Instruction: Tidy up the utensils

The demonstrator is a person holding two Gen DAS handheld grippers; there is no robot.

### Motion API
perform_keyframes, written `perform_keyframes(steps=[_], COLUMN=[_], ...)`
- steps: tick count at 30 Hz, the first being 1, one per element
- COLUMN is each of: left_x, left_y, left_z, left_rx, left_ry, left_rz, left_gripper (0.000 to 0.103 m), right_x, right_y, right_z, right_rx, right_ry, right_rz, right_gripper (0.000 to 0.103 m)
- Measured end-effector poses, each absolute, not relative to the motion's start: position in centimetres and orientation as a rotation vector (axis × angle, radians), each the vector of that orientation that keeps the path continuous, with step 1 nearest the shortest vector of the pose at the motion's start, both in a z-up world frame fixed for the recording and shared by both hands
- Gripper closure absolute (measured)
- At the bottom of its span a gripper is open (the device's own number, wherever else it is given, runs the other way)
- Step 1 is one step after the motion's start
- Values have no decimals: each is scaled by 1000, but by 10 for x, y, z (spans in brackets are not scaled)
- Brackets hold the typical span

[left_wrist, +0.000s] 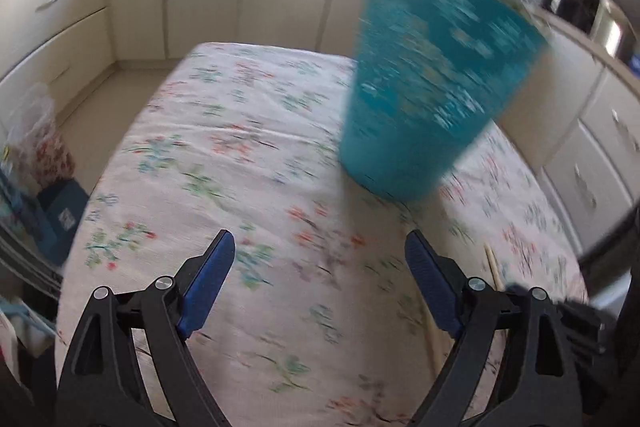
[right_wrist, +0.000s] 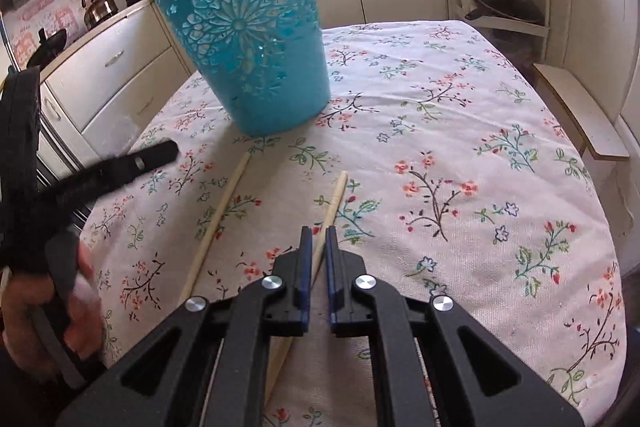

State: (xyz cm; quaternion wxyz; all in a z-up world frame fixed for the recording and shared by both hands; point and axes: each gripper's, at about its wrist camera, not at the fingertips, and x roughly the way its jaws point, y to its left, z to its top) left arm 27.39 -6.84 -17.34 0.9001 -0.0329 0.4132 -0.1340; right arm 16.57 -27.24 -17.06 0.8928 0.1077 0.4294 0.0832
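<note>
- The right claw (right_wrist: 319, 233) was clamped on a pale wooden chopstick (right_wrist: 334, 199) lying on the floral-clothed table (right_wrist: 480, 155).
- A second chopstick (right_wrist: 218, 215) lay just left of it, apart.
- The left claw (left_wrist: 320, 247) stood wide apart, empty.
- Beyond stood an upright teal bin (right_wrist: 250, 35) with flower cutouts; its contents could not be seen.

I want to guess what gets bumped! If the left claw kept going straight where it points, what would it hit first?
Probably the flowered tablecloth. The left claw is open, empty and tilted down at bare cloth. The blue basket stands off to its right, likely missed, though blur makes depth unsure.
</note>
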Motion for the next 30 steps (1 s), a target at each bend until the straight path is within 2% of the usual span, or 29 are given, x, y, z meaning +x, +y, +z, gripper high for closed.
perform_keyframes(steps=[5, 7, 9, 10, 12, 13, 15, 18, 20, 22, 23, 26, 30], left_x=[272, 275, 277, 276, 273, 272, 271, 272, 274, 277, 278, 283, 285], left_y=[-108, -116, -121, -124, -126, -127, -128, -124, -114, -107, -103, -96, -99], left_z=[-176, -181, -184, -186, -186, -186, -185, -183, -180, -177, -177, -181, -182], left_rx=[44, 68, 90, 108, 130, 139, 146, 142, 114, 107, 99, 82, 109], left_ry=[916, 941, 959, 958, 945, 938, 935, 938, 926, 916, 922, 946, 957], left_rz=[-296, -293, -287, -276, -273, -280, -304, -331, -345, -337, -336, -335, -325], left_gripper=[21, 27, 39, 42, 62, 68, 95, 98, 98, 98, 98, 98, 97], right_x=[164, 163, 162, 162, 161, 160, 160, 160, 161, 164, 167, 176, 179], right_y=[-273, -276, -277, -278, -278, -279, -280, -281, -279, -275, -274, -269, -262], right_z=[-172, -173, -173, -173, -173, -173, -174, -173, -172, -167, -166, -168, -168], right_rx=[246, 269, 281, 284, 286, 288, 292, 288, 283, 251, 243, 225, 125], right_ry=[875, 870, 866, 864, 861, 860, 860, 861, 866, 866, 871, 904, 915], right_rz=[181, 191, 197, 200, 204, 207, 211, 213, 207, 188, 183, 164, 141], right_gripper=[96, 96, 96, 96, 96, 96, 96, 95, 91, 74, 74, 75, 95])
